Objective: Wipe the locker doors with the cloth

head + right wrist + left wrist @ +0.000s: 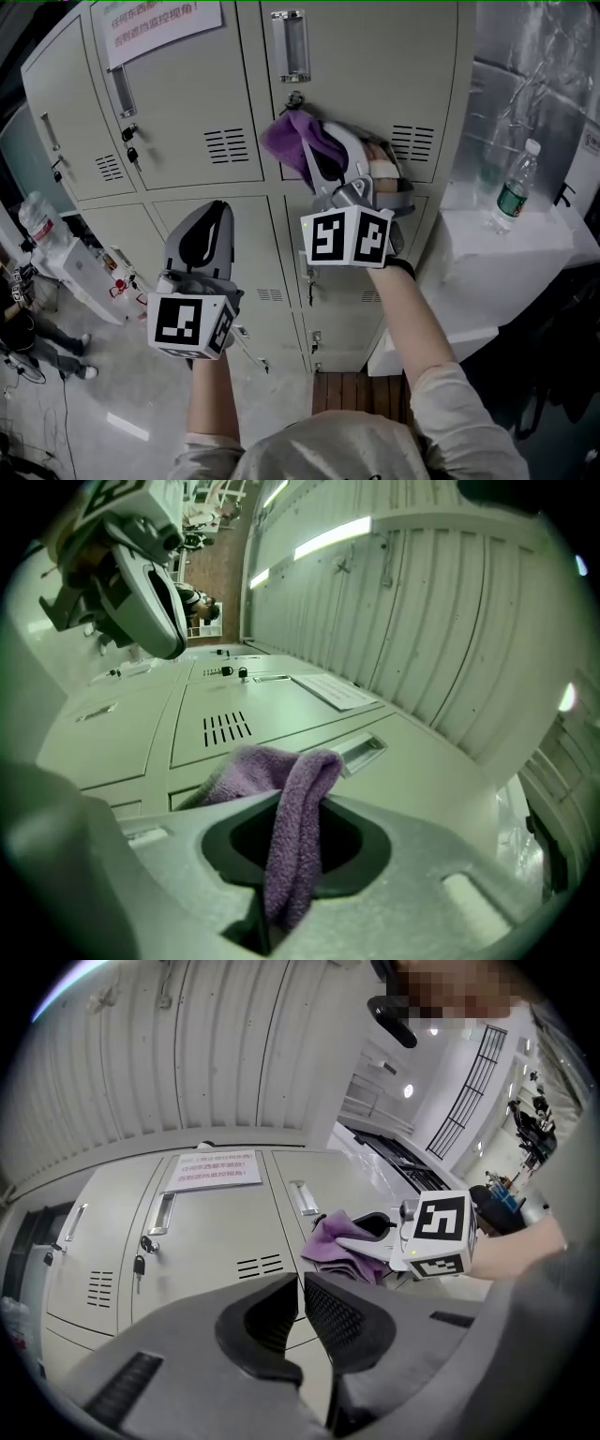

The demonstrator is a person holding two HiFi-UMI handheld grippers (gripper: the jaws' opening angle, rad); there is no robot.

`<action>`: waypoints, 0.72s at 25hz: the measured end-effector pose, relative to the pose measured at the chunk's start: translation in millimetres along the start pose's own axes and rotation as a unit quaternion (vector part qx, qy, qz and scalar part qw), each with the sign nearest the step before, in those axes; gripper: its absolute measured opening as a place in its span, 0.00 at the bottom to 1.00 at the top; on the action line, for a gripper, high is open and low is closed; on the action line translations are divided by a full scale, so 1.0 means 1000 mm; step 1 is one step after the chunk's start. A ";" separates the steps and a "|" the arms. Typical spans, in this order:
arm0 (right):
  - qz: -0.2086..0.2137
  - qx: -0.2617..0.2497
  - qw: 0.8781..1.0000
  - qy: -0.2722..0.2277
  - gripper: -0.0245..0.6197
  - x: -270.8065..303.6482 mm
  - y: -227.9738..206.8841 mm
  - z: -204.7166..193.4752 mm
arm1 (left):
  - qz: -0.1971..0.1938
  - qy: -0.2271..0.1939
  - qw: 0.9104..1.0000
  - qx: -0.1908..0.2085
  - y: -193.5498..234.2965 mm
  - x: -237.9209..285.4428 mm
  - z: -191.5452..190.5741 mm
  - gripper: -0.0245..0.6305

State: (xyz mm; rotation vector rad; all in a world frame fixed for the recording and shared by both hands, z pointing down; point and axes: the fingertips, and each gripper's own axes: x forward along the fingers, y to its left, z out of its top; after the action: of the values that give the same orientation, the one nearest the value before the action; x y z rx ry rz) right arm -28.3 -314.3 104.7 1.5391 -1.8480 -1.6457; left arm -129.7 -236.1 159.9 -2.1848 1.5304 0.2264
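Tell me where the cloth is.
In the head view the purple cloth is top centre, clamped in the right gripper at the upper locker door, just below its lock and left of the vent.

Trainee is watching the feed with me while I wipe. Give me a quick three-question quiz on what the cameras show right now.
1. Multiple choice: which side's gripper grips the purple cloth? A) the person's left B) the person's right C) neither
2. True or false: the water bottle stands upright on the white ledge to the right of the lockers.
3. Fill in: in the head view, the paper notice is on the upper locker door to the ___ of the cloth.

Key: 1 B, the right gripper; the left gripper is shut on nothing. 2 true. 3 left.
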 end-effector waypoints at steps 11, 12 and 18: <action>-0.083 0.006 0.995 0.047 0.13 -0.039 -0.066 -0.062 | -0.016 -0.007 1.000 -0.007 -0.015 0.012 -0.002 0.07; -0.090 0.006 0.995 0.052 0.13 -0.042 -0.071 -0.068 | -0.018 -0.007 1.000 -0.007 -0.016 0.013 -0.002 0.07; -0.123 0.003 0.989 0.081 0.13 -0.064 -0.098 -0.101 | -0.031 -0.013 0.999 -0.009 -0.026 0.021 -0.006 0.07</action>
State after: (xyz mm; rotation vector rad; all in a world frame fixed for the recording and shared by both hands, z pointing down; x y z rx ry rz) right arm 125.5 -305.4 87.3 1.9075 -1.6350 -1.5574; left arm -98.9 -249.3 164.7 -2.2304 1.4500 0.2486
